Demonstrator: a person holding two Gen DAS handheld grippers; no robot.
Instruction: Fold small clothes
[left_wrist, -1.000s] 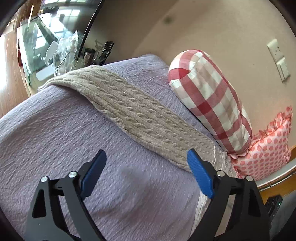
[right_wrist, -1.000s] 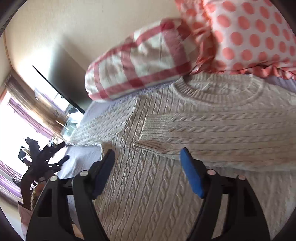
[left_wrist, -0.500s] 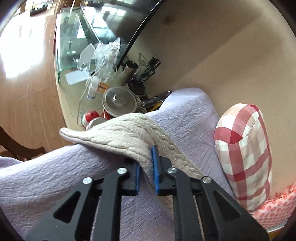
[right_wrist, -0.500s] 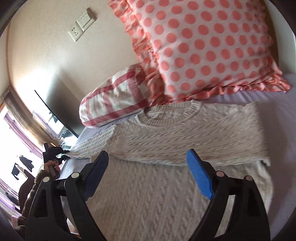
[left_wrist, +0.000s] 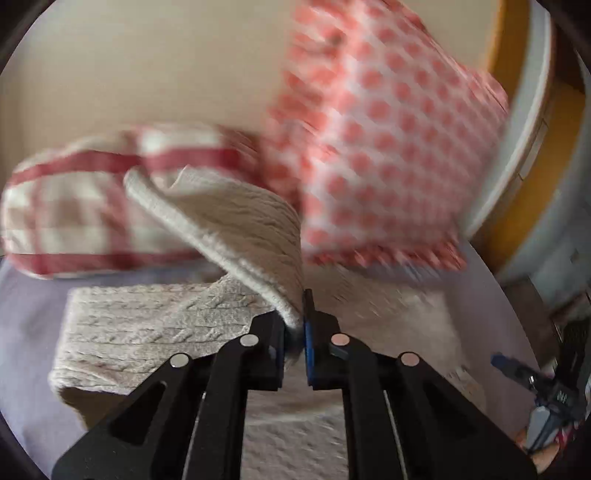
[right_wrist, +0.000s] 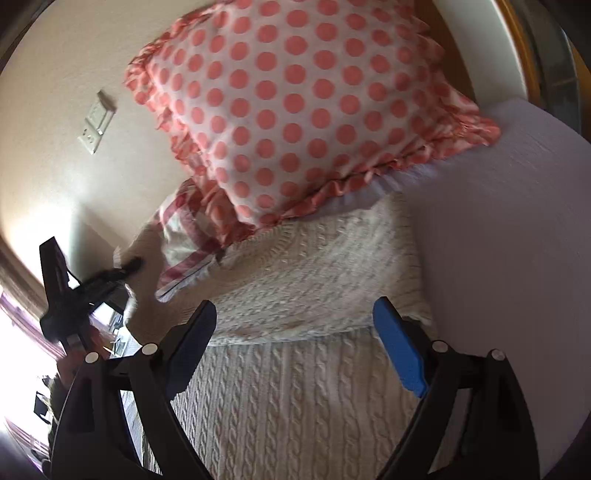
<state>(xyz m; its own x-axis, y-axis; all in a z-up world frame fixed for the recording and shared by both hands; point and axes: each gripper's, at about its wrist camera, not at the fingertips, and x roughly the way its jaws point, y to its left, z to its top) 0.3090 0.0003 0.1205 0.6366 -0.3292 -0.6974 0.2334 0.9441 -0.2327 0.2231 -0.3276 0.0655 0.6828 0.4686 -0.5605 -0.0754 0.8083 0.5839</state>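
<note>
In the left wrist view we see the left gripper (left_wrist: 295, 332) at the bottom centre of the frame, its jaws closed almost together on a fold of the cream cable-knit sweater (left_wrist: 147, 328). The pinched piece is the sleeve (left_wrist: 236, 229), which rises from the jaws in a curved flap toward the upper left, its ribbed edge turned up. The rest of the sweater lies flat on the lilac bedspread (left_wrist: 29, 350), filling the lower left and centre of the frame and passing under the gripper. Behind it, at centre left, lies the red and white checked pillow (left_wrist: 81, 206), blurred. In the upper right stands the polka-dot cushion (left_wrist: 384, 147), also blurred, its lower frill just above the sweater. At the far right edge we make out a bit of the right gripper (left_wrist: 517, 369), too small and smeared to read.

In the right wrist view the right gripper (right_wrist: 291, 350) sits at the bottom of the frame with its jaws spread wide and nothing between them. Its blue pad (right_wrist: 399, 354) shows on the right finger. The sweater (right_wrist: 295, 406) lies beneath and ahead of it, one layer folded across the body in the middle of the frame. Its neckline touches the frill of the polka-dot cushion (right_wrist: 295, 110), which leans on the wall in the upper centre. The checked pillow (right_wrist: 188, 251) peeks out at centre left. The bedspread (right_wrist: 509, 258) fills the right side. At the left edge the left gripper (right_wrist: 125, 267) appears dark and blurred; from here we cannot tell how its jaws stand. A wall socket (right_wrist: 96, 127) sits at upper left.
</note>
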